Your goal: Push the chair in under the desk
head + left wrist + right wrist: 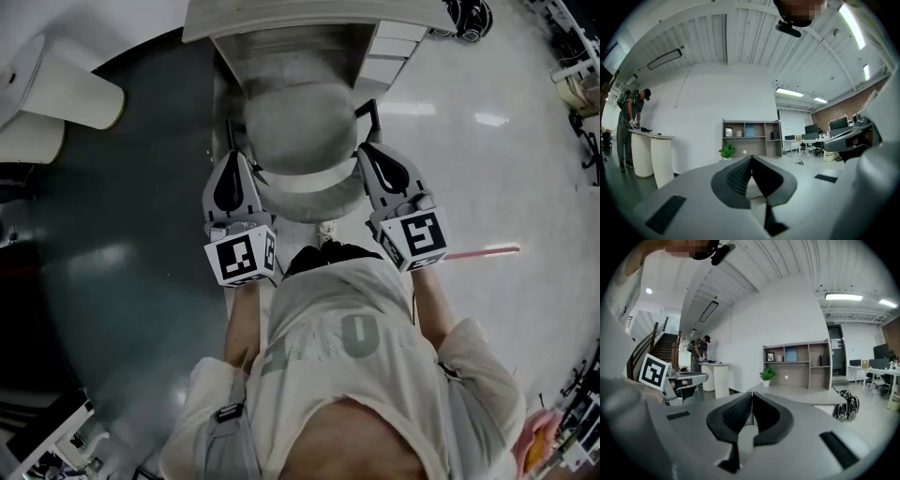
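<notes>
Left tongs [242, 157] and right tongs [372, 152], head view: at frame centre, one at each end of chair [300, 131] backrest; contact unclear. Chair seat partly beneath worktop [309, 17] at top centre.

Left gripper view: left tongs [751, 160] pressed together, nothing between. Shelf unit [751, 137] and plant [727, 151] behind at centre, person [632, 122] at far left.

Right gripper view: right tongs [751, 397] together, nothing between. Worktop [806, 392] just beyond, right of centre.
</notes>
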The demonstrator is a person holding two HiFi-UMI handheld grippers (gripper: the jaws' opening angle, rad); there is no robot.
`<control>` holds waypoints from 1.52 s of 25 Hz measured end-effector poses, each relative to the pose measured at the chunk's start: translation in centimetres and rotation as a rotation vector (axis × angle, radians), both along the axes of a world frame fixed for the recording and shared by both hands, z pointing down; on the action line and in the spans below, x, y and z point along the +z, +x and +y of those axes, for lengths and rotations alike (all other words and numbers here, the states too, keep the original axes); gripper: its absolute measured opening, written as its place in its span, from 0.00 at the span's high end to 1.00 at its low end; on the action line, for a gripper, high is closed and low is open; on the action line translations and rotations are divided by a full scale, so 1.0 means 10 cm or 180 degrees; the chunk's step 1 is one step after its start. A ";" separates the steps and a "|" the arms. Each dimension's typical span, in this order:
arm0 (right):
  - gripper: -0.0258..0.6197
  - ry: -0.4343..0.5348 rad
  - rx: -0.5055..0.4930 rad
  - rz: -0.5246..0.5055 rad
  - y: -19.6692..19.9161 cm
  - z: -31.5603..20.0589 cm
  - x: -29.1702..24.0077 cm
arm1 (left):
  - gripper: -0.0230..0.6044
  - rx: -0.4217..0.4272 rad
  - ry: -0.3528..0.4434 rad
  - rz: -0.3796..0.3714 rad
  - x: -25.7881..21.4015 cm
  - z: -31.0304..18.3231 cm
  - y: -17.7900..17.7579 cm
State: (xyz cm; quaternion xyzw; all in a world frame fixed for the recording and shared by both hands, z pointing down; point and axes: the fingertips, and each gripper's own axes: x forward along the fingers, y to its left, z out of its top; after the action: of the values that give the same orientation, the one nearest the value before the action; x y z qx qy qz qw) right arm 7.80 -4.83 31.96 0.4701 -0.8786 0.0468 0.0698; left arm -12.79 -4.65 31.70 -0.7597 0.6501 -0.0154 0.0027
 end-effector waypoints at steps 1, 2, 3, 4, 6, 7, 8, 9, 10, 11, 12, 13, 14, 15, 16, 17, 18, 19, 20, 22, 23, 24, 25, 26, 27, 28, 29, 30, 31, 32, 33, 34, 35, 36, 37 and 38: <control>0.93 -0.0035 -0.0037 0.0031 -0.02 -0.08 0.03 | 0.94 -0.0008 -0.0017 -0.0019 0.00 -0.08 -0.01; 0.93 -0.0073 -0.0057 0.0053 -0.04 -0.14 0.06 | 0.94 -0.0011 -0.0031 -0.0036 0.00 -0.16 -0.03; 0.93 -0.0103 -0.0065 0.0066 -0.06 -0.20 0.09 | 0.94 -0.0012 -0.0042 -0.0046 0.01 -0.22 -0.04; 0.93 -0.0115 -0.0069 0.0069 -0.08 -0.25 0.11 | 0.94 -0.0012 -0.0050 -0.0051 0.01 -0.28 -0.05; 0.93 -0.0126 -0.0066 0.0074 -0.10 -0.34 0.14 | 0.94 -0.0002 -0.0067 -0.0063 0.03 -0.39 -0.07; 0.93 -0.0133 -0.0046 0.0076 -0.09 -0.38 0.14 | 0.94 0.0021 -0.0081 -0.0071 0.04 -0.43 -0.07; 0.93 -0.0135 -0.0020 0.0073 -0.09 -0.41 0.14 | 0.94 0.0056 -0.0094 -0.0078 0.04 -0.47 -0.06; 0.93 -0.0148 0.0004 0.0069 -0.08 -0.44 0.13 | 0.94 0.0100 -0.0103 -0.0087 0.03 -0.51 -0.04; 0.93 -0.0174 0.0019 0.0067 -0.07 -0.46 0.13 | 0.94 0.0144 -0.0112 -0.0100 0.03 -0.54 -0.02; 0.93 -0.0194 0.0022 0.0061 -0.07 -0.48 0.14 | 0.94 0.0187 -0.0123 -0.0117 0.04 -0.56 0.00; 0.93 -0.0190 0.0012 0.0049 -0.07 -0.49 0.13 | 0.94 0.0229 -0.0139 -0.0136 0.05 -0.57 0.01; 0.93 -0.0163 -0.0011 0.0028 -0.07 -0.50 0.12 | 0.94 0.0275 -0.0154 -0.0152 0.07 -0.59 0.03; 0.93 -0.0134 -0.0042 0.0008 -0.09 -0.51 0.11 | 0.94 0.0325 -0.0166 -0.0165 0.09 -0.60 0.04; 0.93 -0.0123 -0.0079 0.0003 -0.11 -0.52 0.12 | 0.94 0.0374 -0.0175 -0.0175 0.11 -0.61 0.06; 0.93 -0.0140 -0.0129 0.0023 -0.13 -0.52 0.14 | 0.94 0.0421 -0.0189 -0.0183 0.13 -0.61 0.07; 0.93 -0.0183 -0.0188 0.0058 -0.15 -0.51 0.19 | 0.94 0.0467 -0.0213 -0.0193 0.16 -0.60 0.09; 0.93 -0.0240 -0.0252 0.0091 -0.17 -0.50 0.24 | 0.94 0.0525 -0.0248 -0.0210 0.19 -0.60 0.12; 0.93 -0.0299 -0.0322 0.0110 -0.19 -0.48 0.28 | 0.94 0.0601 -0.0289 -0.0235 0.22 -0.58 0.15; 0.93 -0.0350 -0.0400 0.0120 -0.21 -0.46 0.33 | 0.94 0.0698 -0.0335 -0.0265 0.26 -0.56 0.20; 0.77 -0.0412 -0.0588 0.0176 -0.27 -0.39 0.41 | 0.94 0.0938 -0.0437 -0.0312 0.36 -0.50 0.31; 0.72 -0.0439 -0.0696 0.0235 -0.31 -0.35 0.46 | 0.93 0.1082 -0.0496 -0.0332 0.41 -0.45 0.37; 0.67 -0.0477 -0.0816 0.0300 -0.34 -0.29 0.52 | 0.86 0.1244 -0.0577 -0.0364 0.49 -0.39 0.43; 0.64 -0.0531 -0.0944 0.0365 -0.38 -0.22 0.59 | 0.76 0.1418 -0.0679 -0.0413 0.58 -0.32 0.50; 0.61 -0.0599 -0.1074 0.0440 -0.41 -0.15 0.66 | 0.71 0.1597 -0.0790 -0.0480 0.68 -0.23 0.56; 0.60 -0.0677 -0.1209 0.0533 -0.43 -0.08 0.75 | 0.68 0.1780 -0.0902 -0.0563 0.78 -0.15 0.63; 0.59 -0.0764 -0.1352 0.0646 -0.45 0.00 0.84 | 0.65 0.1968 -0.1018 -0.0658 0.88 -0.05 0.70; 0.59 -0.0857 -0.1500 0.0768 -0.46 0.09 0.94 | 0.64 0.2162 -0.1143 -0.0763 0.99 0.05 0.76; 0.59 -0.0955 -0.1649 0.0890 -0.46 0.17 1.04 | 0.61 0.2357 -0.1281 -0.0869 1.10 0.15 0.82; 0.59 -0.1054 -0.1795 0.1008 -0.47 0.26 1.15 | 0.59 0.2552 -0.1426 -0.0974 1.22 0.27 0.87; 0.59 -0.1151 -0.1933 0.1131 -0.46 0.36 1.27 | 0.57 0.2746 -0.1565 -0.1074 1.34 0.38 0.92; 0.59 -0.1245 -0.2061 0.1262 -0.45 0.44 1.39 | 0.56 0.2939 -0.1686 -0.1174 1.45 0.48 0.96; 0.59 -0.1330 -0.2180 0.1395 -0.44 0.53 1.50 | 0.55 0.3124 -0.1786 -0.1275 1.54 0.58 0.99; 0.59 -0.1396 -0.2292 0.1511 -0.43 0.60 1.59 | 0.54 0.3297 -0.1873 -0.1367 1.62 0.67 1.02; 0.59 -0.1441 -0.2392 0.1606 -0.42 0.66 1.66 | 0.53 0.3452 -0.1955 -0.1441 1.69 0.76 1.04; 0.59 -0.1469 -0.2479 0.1692 -0.41 0.71 1.72 | 0.52 0.3581 -0.2032 -0.1497 1.76 0.83 1.06; 0.59 -0.1487 -0.2556 0.1779 -0.40 0.76 1.78 | 0.52 0.3685 -0.2100 -0.1544 1.81 0.89 1.07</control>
State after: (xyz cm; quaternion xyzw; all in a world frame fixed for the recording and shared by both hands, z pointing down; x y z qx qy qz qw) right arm 3.83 2.77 49.79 0.0640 -0.9033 0.0837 0.4158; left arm -2.09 4.26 49.80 -0.9195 0.0844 -0.3764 -0.0750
